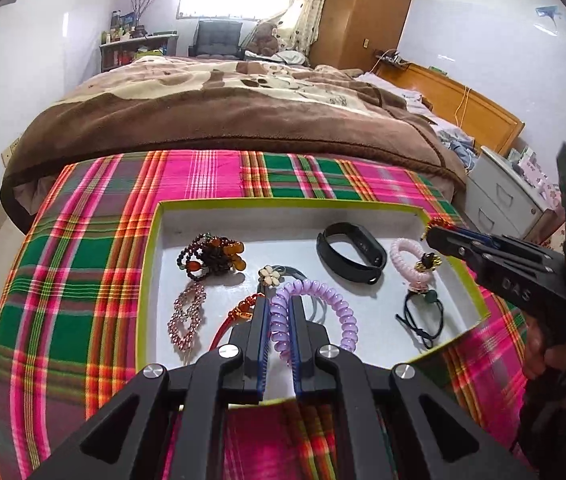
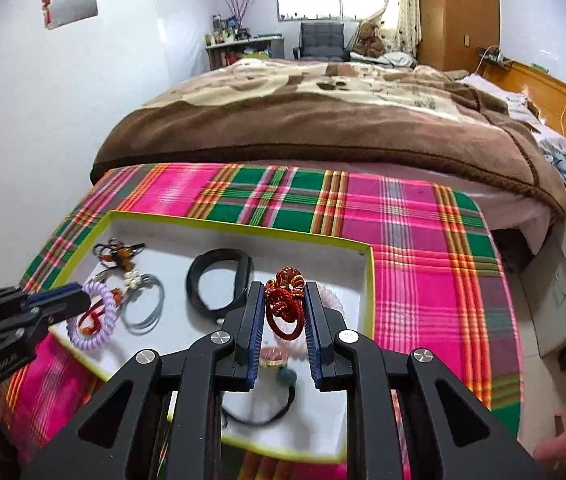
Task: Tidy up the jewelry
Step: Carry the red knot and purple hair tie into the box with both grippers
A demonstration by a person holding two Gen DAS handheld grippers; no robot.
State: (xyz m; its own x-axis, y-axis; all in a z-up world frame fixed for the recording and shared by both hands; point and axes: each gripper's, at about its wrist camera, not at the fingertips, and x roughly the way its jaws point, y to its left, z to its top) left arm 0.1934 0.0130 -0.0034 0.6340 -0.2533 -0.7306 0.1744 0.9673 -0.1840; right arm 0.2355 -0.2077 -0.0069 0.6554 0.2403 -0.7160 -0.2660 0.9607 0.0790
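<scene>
The left gripper (image 1: 279, 312) has its fingers (image 1: 258, 332) pinched narrow on a lilac spiral hair tie (image 1: 333, 300), gripping one side of the coil so the rest hangs free over the tray (image 1: 283, 203). The right gripper (image 2: 283, 308) clamps a red knotted cord bracelet (image 2: 285, 300) between its fingers (image 2: 254, 320), held clear above the tray's right part. Both seem poised for sorting. The tray, white with a lime rim, lies on a plaid cloth (image 1: 83, 248) at the bed's foot, holding a black fitness band (image 1: 351, 254) and beaded bracelets (image 1: 211, 254).
</scene>
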